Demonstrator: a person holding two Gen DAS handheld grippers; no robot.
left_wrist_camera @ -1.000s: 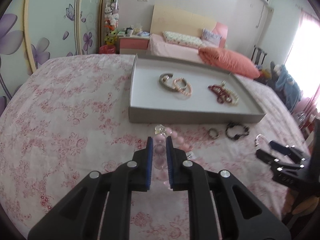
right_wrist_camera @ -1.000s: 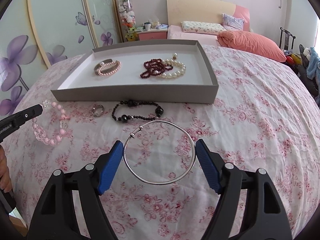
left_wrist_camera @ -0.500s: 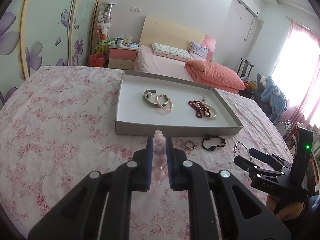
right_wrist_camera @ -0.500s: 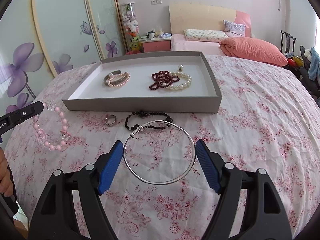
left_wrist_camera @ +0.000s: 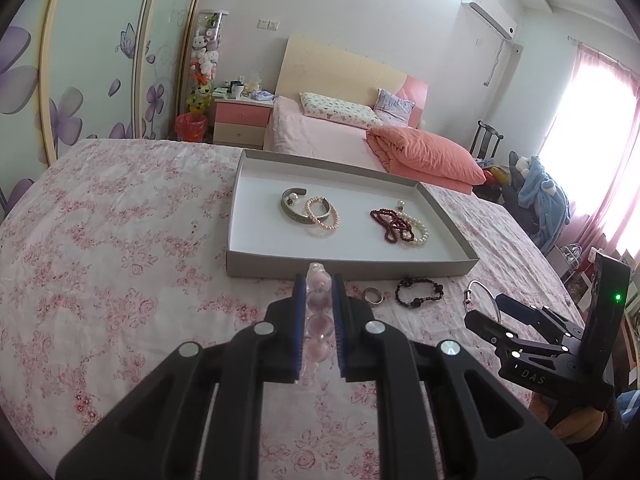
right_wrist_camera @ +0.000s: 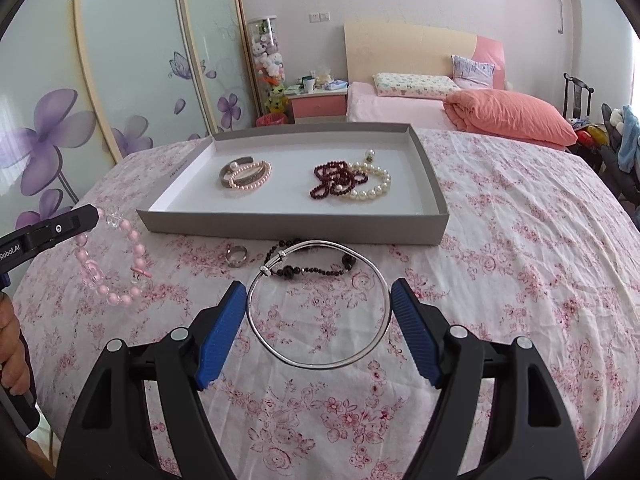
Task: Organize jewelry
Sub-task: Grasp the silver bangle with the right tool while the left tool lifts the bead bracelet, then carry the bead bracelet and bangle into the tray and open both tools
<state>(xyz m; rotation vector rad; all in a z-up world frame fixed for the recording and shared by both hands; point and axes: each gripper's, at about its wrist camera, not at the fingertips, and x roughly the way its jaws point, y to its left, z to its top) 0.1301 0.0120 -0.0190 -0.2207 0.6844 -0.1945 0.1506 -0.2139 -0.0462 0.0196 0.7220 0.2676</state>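
My left gripper (left_wrist_camera: 318,280) is shut on a pink bead bracelet (left_wrist_camera: 318,306), held above the floral cloth in front of the grey tray (left_wrist_camera: 348,266). The bracelet (right_wrist_camera: 114,264) hangs from the left gripper (right_wrist_camera: 90,216) in the right wrist view. My right gripper (right_wrist_camera: 318,294) is shut on a thin silver bangle (right_wrist_camera: 320,304) spanning its pads and lifted off the cloth; it also shows in the left wrist view (left_wrist_camera: 486,312). The tray (right_wrist_camera: 296,226) holds a silver cuff with a pink pearl bracelet (right_wrist_camera: 245,175) and dark red beads with white pearls (right_wrist_camera: 350,182).
A silver ring (right_wrist_camera: 236,257) and a black bead bracelet (right_wrist_camera: 312,268) lie on the cloth in front of the tray. A bed with an orange pillow (right_wrist_camera: 508,114), a nightstand (right_wrist_camera: 318,104) and floral wardrobe doors (right_wrist_camera: 80,120) stand behind the table.
Both grippers have risen from the cloth with their pieces. The left one lifted the pink bracelet clear of the cloth. The tray now looks farther below in both views.
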